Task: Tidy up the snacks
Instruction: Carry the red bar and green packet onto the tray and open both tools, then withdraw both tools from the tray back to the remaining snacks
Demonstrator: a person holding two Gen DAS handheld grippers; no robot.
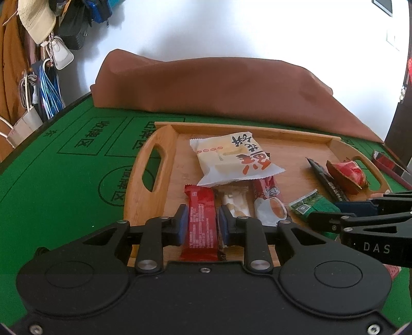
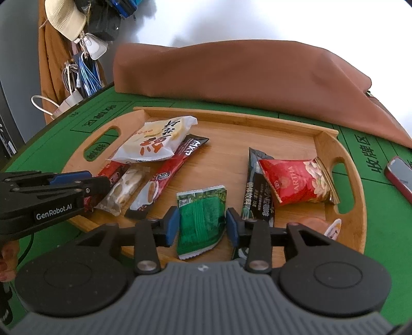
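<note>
A wooden tray [image 1: 144, 165] [image 2: 231, 116] on the green table holds several snack packets. My left gripper [image 1: 202, 224] is shut on a red snack bar [image 1: 200, 221] lying at the tray's near left; in the right wrist view its fingers [image 2: 97, 184] come in from the left. My right gripper [image 2: 202, 226] stands open around a green packet [image 2: 200, 219] that rests on the tray, pads just at its edges. A white pastry packet [image 1: 231, 159] [image 2: 154, 144], a nougat bar [image 1: 237, 203], a coffee stick [image 2: 164, 175], a black stick [image 2: 255, 185] and a red nut packet [image 2: 296, 180] also lie in the tray.
A brown cloth bundle [image 1: 219, 85] [image 2: 244, 74] lies along the table's far side behind the tray. A red phone [image 2: 399, 175] sits on the felt right of the tray. Bags, a hat and a coat [image 1: 38, 20] hang at the far left. Another small packet [image 2: 332, 226] peeks out near the tray's front right.
</note>
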